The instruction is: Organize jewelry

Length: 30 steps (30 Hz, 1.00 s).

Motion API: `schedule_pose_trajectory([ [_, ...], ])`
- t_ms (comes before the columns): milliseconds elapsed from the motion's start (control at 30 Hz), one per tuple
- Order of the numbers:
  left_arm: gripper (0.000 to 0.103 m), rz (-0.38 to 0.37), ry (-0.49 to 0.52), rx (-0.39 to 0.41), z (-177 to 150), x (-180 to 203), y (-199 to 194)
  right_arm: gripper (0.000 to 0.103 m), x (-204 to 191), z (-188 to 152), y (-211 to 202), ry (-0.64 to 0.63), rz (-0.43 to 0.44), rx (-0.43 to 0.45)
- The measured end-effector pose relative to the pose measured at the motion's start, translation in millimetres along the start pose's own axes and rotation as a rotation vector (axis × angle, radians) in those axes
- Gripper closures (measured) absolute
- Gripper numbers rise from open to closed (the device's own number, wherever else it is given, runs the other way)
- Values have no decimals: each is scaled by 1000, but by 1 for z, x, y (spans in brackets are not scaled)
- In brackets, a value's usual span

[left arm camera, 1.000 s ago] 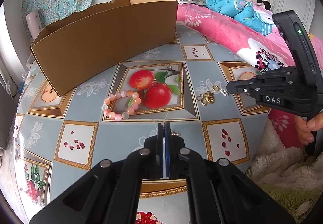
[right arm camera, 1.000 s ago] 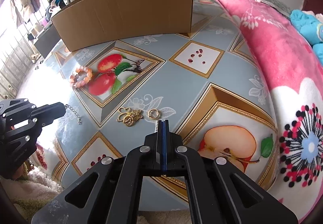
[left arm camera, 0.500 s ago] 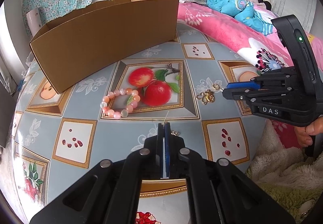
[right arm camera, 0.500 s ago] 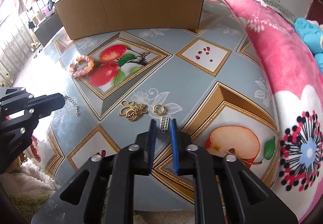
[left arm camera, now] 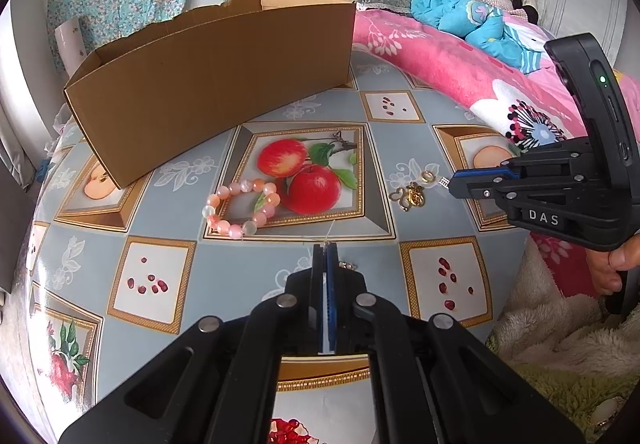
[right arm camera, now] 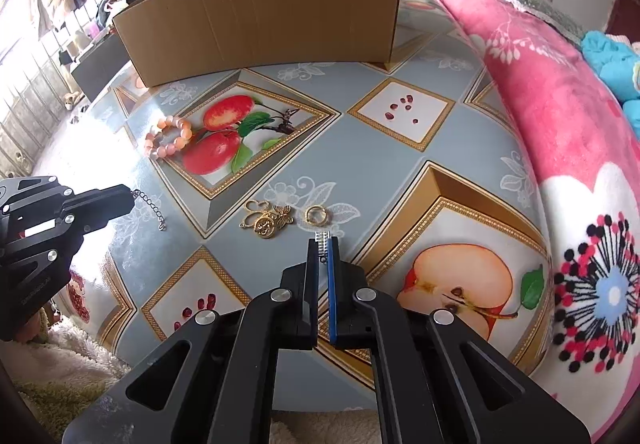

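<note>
The right gripper [right arm camera: 323,249] is pinched shut on a small silver clip [right arm camera: 322,240], just beside the gold ring [right arm camera: 316,214] on the counter [right arm camera: 400,172]. The left gripper [left arm camera: 325,256] is shut on a thin chain [right arm camera: 150,204]. The gold charm [right arm camera: 266,221] lies near the ring. Farther back sit the pink bead bracelet [left arm camera: 240,206] and cardboard box [left arm camera: 216,84].

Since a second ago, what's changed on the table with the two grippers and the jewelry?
The right gripper opened and has closed again on the small silver clasp beside the gold ring, pinching it at its tips. The left gripper stayed shut on the thin silver chain. The bead bracelet, gold pendant and cardboard box haven't moved.
</note>
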<state>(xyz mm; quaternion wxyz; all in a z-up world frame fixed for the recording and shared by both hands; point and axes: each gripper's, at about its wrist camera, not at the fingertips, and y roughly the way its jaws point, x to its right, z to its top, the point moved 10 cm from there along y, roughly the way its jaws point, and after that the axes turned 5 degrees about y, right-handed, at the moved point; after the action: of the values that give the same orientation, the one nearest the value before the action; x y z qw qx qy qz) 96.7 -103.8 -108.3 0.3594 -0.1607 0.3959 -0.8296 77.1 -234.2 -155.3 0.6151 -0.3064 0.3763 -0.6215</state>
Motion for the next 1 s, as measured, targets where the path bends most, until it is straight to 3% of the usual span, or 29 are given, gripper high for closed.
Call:
schedule_pose_trajectory([
  [333,102,24,5,97,25,-7,-33,101,0,32,-48,-2,8,135],
  [567,102,76,34,297,91,-32,-83,101,-16,110,-102,-102,43,377],
  [667,102,98,41,365,127,-49,-94,101,-26,153,-112,-136,104,455],
  [800,102,106,25,353,164,-77,-75,101,-37,202,-93,-159,205,443],
  [1000,102,14,-72,190,205,-125,-7,101,-50,260,-22,-148,338,264],
])
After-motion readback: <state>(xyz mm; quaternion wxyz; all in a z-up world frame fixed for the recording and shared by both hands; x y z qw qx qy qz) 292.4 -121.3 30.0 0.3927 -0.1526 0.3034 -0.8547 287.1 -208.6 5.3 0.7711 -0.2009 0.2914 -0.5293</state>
